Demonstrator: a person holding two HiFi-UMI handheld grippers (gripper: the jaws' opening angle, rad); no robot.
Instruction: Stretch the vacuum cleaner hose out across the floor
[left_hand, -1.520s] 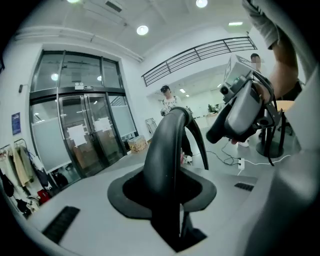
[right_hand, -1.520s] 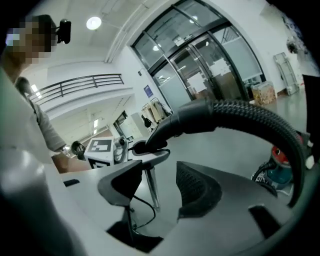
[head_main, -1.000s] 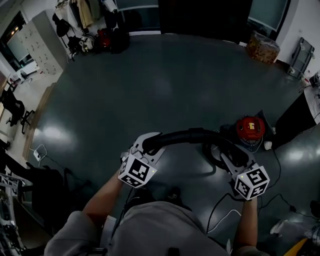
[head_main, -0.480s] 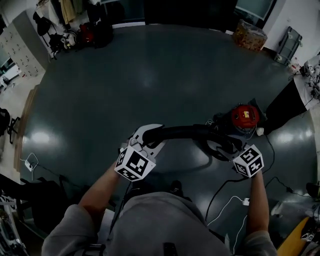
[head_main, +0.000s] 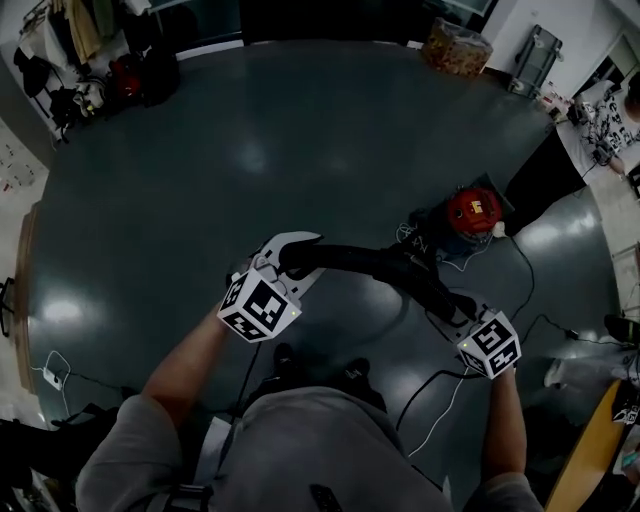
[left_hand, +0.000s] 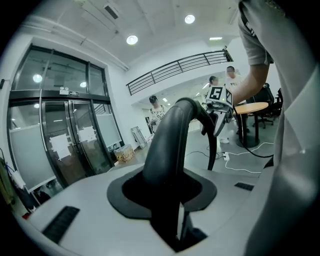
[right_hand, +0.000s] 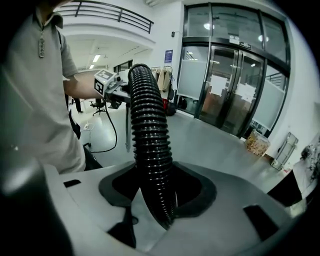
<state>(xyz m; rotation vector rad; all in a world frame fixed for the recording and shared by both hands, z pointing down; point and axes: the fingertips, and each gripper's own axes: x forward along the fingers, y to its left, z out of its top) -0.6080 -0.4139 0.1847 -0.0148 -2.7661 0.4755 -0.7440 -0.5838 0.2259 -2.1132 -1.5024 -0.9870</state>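
A black vacuum hose (head_main: 370, 262) runs from the red vacuum cleaner (head_main: 474, 211) on the floor up to both grippers. My left gripper (head_main: 300, 262) is shut on the hose's smooth curved end tube (left_hand: 167, 150), which fills its jaws (left_hand: 175, 200). My right gripper (head_main: 452, 305) is further along, to the right and nearer me. Its jaws are closing, and the ribbed hose (right_hand: 149, 140) sits pressed between them (right_hand: 160, 200). The hose hangs in the air in a nearly straight stretch between the two grippers.
Power cables (head_main: 440, 400) trail over the dark floor near my feet and the vacuum. A black table (head_main: 545, 170) stands at the right, a box (head_main: 455, 45) at the back, and bags (head_main: 130, 75) at the back left. People stand further off by a round table (left_hand: 250, 107).
My right gripper has shifted along the hose, down and to the right, away from the vacuum. The stretch of hose between the grippers is longer and straighter. The left gripper still holds the end tube.
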